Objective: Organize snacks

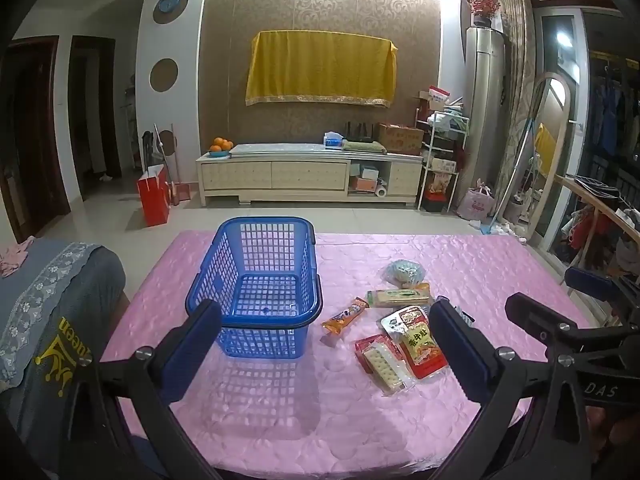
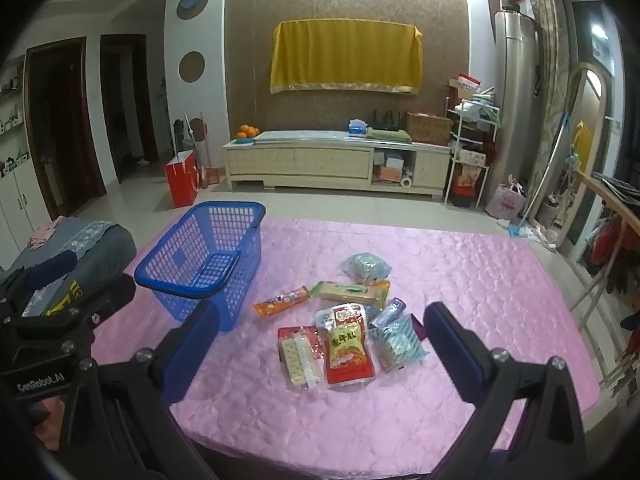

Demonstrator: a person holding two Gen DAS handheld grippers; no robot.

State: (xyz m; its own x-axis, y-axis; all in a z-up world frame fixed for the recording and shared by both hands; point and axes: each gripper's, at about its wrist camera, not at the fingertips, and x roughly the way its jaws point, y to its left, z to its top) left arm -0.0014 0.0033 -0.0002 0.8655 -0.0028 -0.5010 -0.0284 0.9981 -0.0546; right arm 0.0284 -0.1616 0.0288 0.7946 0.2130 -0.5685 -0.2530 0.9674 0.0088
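Note:
An empty blue plastic basket [image 1: 256,284] [image 2: 208,256] stands on the pink-covered table [image 1: 360,420] [image 2: 480,280]. To its right lie several snack packets: an orange bar [image 1: 345,315] [image 2: 282,301], a yellow-green wafer pack [image 1: 400,297] [image 2: 352,291], a red pouch [image 1: 420,344] [image 2: 347,350], a cracker pack [image 1: 384,362] [image 2: 298,356], a pale round bag [image 1: 404,272] [image 2: 366,266] and a blue-striped pack [image 2: 396,342]. My left gripper [image 1: 324,344] is open and empty above the table's near side. My right gripper [image 2: 320,344] is open and empty over the packets.
A grey sofa arm with a lace cover [image 1: 52,304] [image 2: 80,248] sits left of the table. A wooden rail [image 2: 612,216] runs along the right. Beyond the table are tiled floor, a red bag [image 1: 154,196] and a TV cabinet [image 1: 308,176].

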